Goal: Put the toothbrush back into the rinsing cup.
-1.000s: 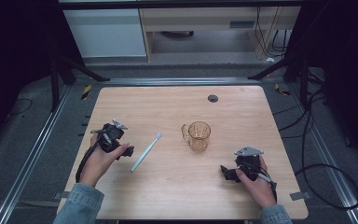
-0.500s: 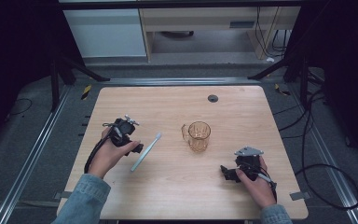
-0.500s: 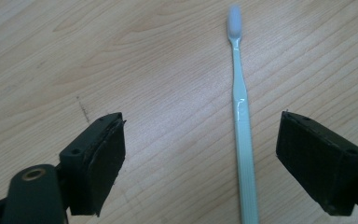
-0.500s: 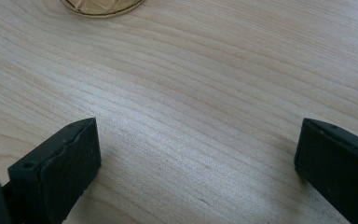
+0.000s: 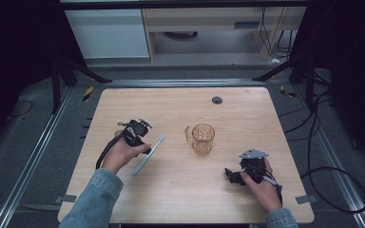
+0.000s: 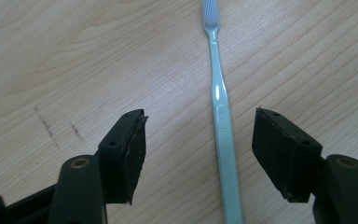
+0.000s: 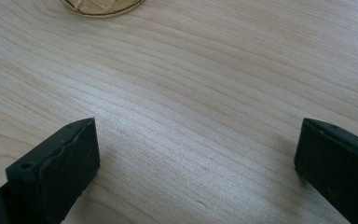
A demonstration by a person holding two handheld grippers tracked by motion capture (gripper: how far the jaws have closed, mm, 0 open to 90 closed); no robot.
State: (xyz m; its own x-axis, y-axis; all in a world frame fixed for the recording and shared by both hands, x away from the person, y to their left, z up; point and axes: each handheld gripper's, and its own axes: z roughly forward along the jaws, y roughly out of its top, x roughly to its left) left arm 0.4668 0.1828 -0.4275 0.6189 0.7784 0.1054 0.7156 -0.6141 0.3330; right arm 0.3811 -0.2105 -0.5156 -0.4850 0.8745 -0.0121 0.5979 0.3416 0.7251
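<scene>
A pale blue toothbrush (image 5: 148, 154) lies flat on the wooden table (image 5: 180, 109), left of centre, bristle end pointing toward an amber glass mug (image 5: 202, 138). My left gripper (image 5: 147, 150) hovers over the toothbrush handle, open. In the left gripper view the toothbrush (image 6: 221, 116) runs up between the two jaws, which stand on either side without touching it; my left gripper (image 6: 199, 144) holds nothing. My right gripper (image 5: 229, 175) rests low at the front right, open and empty. In the right gripper view the mug's base (image 7: 102, 6) is at the top edge, beyond my right gripper (image 7: 196, 144).
A small dark round grommet (image 5: 216, 99) sits near the table's far edge. Metal rails (image 5: 33, 156) run along both sides of the table. A cable (image 5: 332, 185) trails off the right. Bare wood lies between the mug and the front edge.
My left gripper has moved right and forward from the table's left side until its open jaws straddle the toothbrush handle. The right gripper, toothbrush and mug have stayed put.
</scene>
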